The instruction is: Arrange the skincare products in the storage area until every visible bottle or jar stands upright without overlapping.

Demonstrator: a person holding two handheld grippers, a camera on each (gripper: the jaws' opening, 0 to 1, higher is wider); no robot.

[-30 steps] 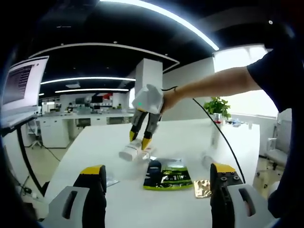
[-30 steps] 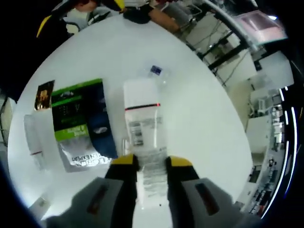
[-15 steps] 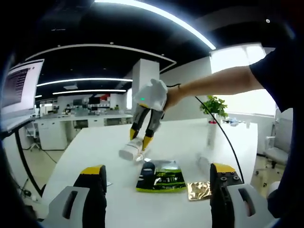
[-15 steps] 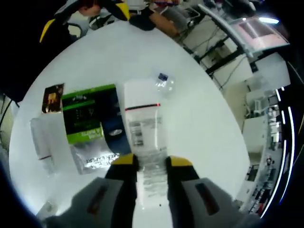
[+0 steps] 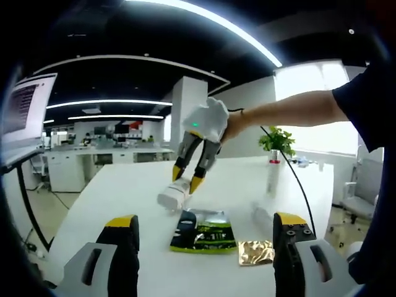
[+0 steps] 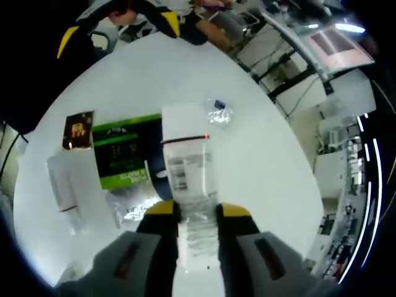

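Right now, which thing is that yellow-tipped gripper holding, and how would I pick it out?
On the big white table, look above the green and black sachet. The right gripper holds a white tube by its flat end, lifted off the table. Unlike the flat foil packets nearby, it is plain white with a thin red band.

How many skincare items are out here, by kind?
White tubes: 2, one in the right gripper as white tube, one lying tube
Green sachet: 1
Gold sachet: 1
Clear small packet: 1
Total: 5

grey hand-held gripper (image 5: pixel 193 180), yellow tips, black sleeve (image 5: pixel 362 102).
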